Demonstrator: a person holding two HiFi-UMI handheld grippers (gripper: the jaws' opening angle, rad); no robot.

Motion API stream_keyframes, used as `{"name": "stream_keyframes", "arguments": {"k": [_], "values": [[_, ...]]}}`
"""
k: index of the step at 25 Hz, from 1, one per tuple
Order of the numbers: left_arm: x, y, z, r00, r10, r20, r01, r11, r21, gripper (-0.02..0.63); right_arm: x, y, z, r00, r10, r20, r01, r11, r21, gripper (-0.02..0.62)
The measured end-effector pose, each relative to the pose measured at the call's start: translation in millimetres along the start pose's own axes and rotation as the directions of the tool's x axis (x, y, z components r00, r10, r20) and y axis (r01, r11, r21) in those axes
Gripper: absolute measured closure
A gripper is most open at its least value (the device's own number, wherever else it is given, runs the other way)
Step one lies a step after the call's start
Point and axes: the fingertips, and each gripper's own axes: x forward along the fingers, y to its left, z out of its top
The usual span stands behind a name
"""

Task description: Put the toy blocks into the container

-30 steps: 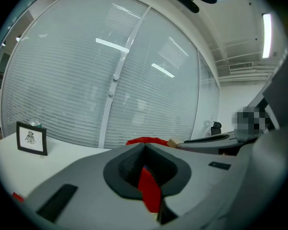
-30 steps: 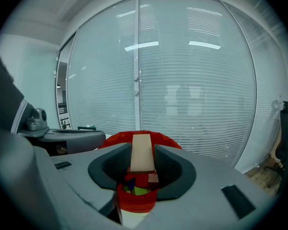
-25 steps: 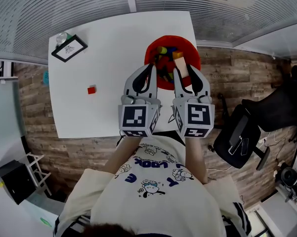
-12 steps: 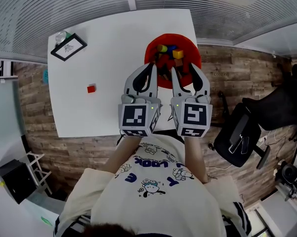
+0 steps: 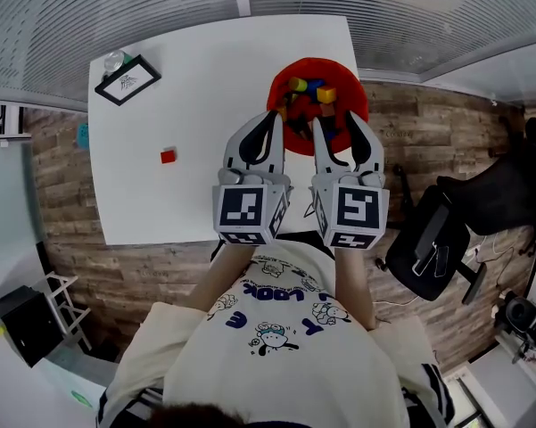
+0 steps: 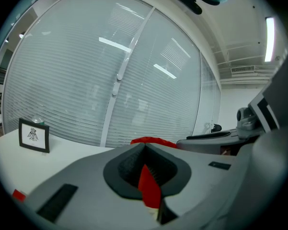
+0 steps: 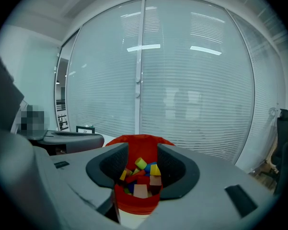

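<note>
Red container [image 5: 317,63] before slightly down-tilted right gripper [image 5: 337,125], jaws just opening, empty; left gripper [image 5: 271,119] closed alongside

Closed white slatted blinds [image 5: 401,12] are covering the glazed wall beyond a white table [image 5: 205,176], which is standing on a wood-plank floor [image 5: 428,132]. A black office chair [image 5: 441,239] is sitting to the right of the table, and a white rack [image 5: 58,294] beside a black box [image 5: 22,326] is occupying the lower left. Ceiling strip lights [image 6: 269,38] are glowing overhead, their reflections streaking the glass.
</note>
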Motion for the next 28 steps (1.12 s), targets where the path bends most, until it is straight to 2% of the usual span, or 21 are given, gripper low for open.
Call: {"name": "stream_keyframes", "arguments": {"k": [9, 15, 28], "values": [[-23, 24, 9, 0.998, 0.046, 0.030, -0.046, 0.999, -0.008, 0.575, 0, 43, 15, 0.996, 0.082, 0.026, -0.081, 0.997, -0.019, 0.408], [-45, 54, 15, 0.992, 0.111, 0.053, -0.110, 0.994, -0.022, 0.575, 6, 83, 24, 0.986, 0.160, 0.040, -0.159, 0.987, -0.039, 0.408], [-95, 126, 19, 0.956, 0.281, 0.081, -0.276, 0.958, -0.073, 0.575, 26, 170, 21, 0.940, 0.340, 0.001, -0.339, 0.938, -0.071, 0.413]]}}
